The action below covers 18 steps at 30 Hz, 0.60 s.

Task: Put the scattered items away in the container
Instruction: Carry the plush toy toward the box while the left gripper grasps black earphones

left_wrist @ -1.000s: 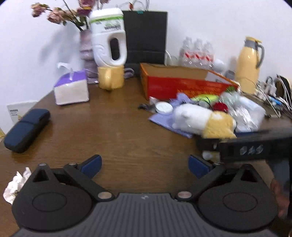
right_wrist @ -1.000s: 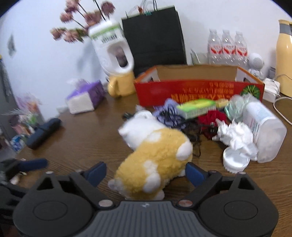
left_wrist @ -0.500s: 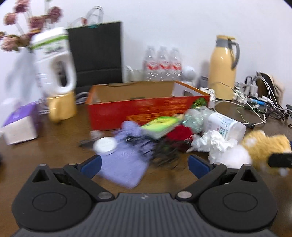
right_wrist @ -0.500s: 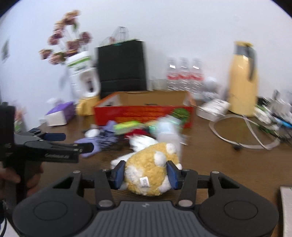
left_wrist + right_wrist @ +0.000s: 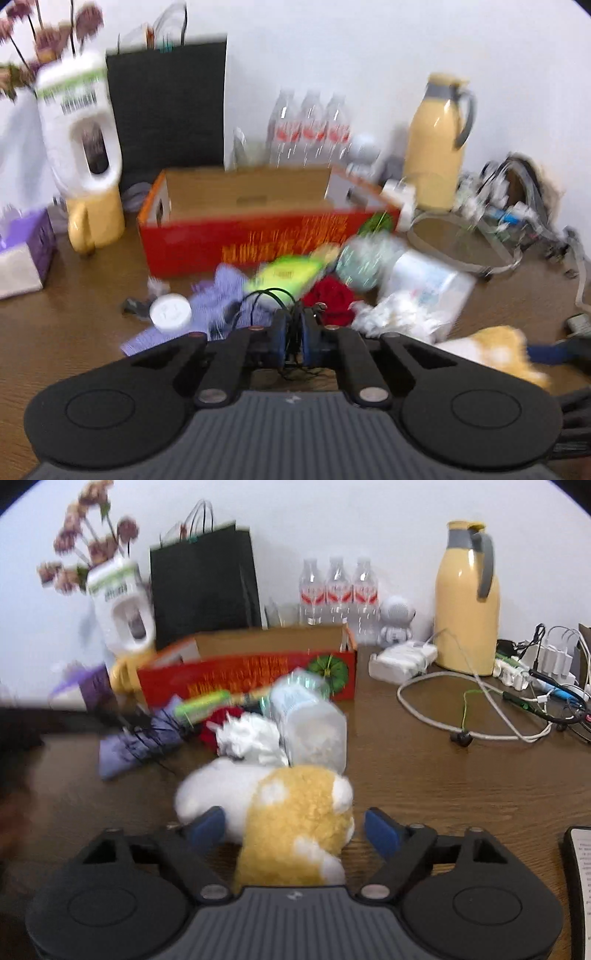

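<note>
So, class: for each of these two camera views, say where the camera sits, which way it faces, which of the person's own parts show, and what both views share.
Left wrist: sits on the left gripper, facing the red box across the clutter; its pads pinch a black cable; the right gripper's blue pad shows at right.
Right wrist: sits on the right gripper, facing the same box; its jaws are opening around the plush toy.
Shared: box, toy, yellow flask, water bottles.

No text could be read: the yellow print on the red box was blurred, as were the bottle labels.
</note>
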Each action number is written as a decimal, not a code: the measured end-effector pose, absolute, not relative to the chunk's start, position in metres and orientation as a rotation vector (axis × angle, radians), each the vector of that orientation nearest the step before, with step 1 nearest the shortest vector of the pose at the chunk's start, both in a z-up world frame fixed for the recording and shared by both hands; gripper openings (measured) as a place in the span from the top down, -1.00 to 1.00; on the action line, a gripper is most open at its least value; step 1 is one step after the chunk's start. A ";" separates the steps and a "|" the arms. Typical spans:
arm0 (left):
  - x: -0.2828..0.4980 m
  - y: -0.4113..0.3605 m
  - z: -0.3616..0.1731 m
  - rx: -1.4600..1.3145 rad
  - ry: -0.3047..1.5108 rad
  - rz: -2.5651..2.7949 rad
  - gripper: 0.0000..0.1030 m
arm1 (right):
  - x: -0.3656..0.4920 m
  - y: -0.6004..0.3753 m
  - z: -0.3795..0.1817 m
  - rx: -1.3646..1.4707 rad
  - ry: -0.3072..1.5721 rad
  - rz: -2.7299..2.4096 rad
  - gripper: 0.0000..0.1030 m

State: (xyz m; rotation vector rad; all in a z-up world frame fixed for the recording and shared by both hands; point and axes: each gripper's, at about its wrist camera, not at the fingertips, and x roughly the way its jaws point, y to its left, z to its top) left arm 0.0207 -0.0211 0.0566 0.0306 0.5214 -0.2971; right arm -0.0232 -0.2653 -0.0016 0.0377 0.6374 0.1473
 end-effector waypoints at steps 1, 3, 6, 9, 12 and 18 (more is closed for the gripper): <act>0.011 -0.017 0.064 0.031 0.491 -0.299 0.84 | -0.022 -0.264 -0.004 0.032 0.650 0.158 -0.14; -0.006 -0.007 0.076 0.031 0.462 -0.286 0.84 | -0.025 -0.263 -0.004 0.031 0.645 0.173 0.04; -0.031 0.009 0.087 -0.011 0.434 -0.244 0.87 | -0.035 -0.261 0.003 0.054 0.625 0.204 0.08; -0.058 0.014 0.089 0.012 0.395 -0.182 0.87 | -0.056 -0.253 0.021 0.015 0.573 0.248 0.09; -0.079 0.018 0.090 0.011 0.388 -0.134 0.89 | -0.079 -0.246 0.040 -0.021 0.504 0.285 0.09; -0.082 0.021 0.107 -0.001 0.332 -0.154 0.92 | -0.077 -0.269 0.080 0.084 0.400 0.242 0.08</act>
